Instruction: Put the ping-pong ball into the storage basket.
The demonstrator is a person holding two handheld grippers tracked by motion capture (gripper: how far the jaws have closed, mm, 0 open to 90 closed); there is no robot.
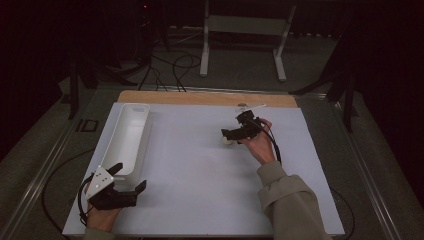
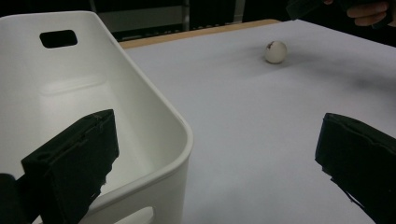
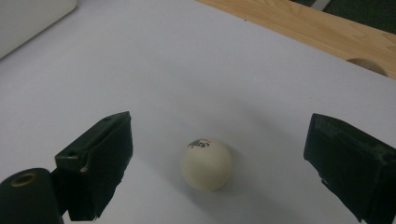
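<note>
A small off-white ball point(image 3: 206, 163) with a dark printed mark lies on the white sheet point(image 1: 200, 175), right of centre. My right gripper point(image 3: 221, 144) is open, one jaw on each side of the ball and neither touching it. The high view puts this gripper point(image 1: 228, 135) just over the ball point(image 1: 227, 140), with a hand behind it. At the near left corner my left gripper point(image 1: 129, 176) is open and holds nothing. Its left jaw hangs over the near end of a long white bin point(image 2: 154, 116); the ball point(image 2: 275, 51) lies far ahead.
The white bin point(image 1: 127, 137) runs along the sheet's left side and looks empty. A strip of wooden table point(image 1: 200, 97) shows beyond the sheet's far edge. A white metal stand point(image 1: 242, 30) and cables lie on the dark floor behind.
</note>
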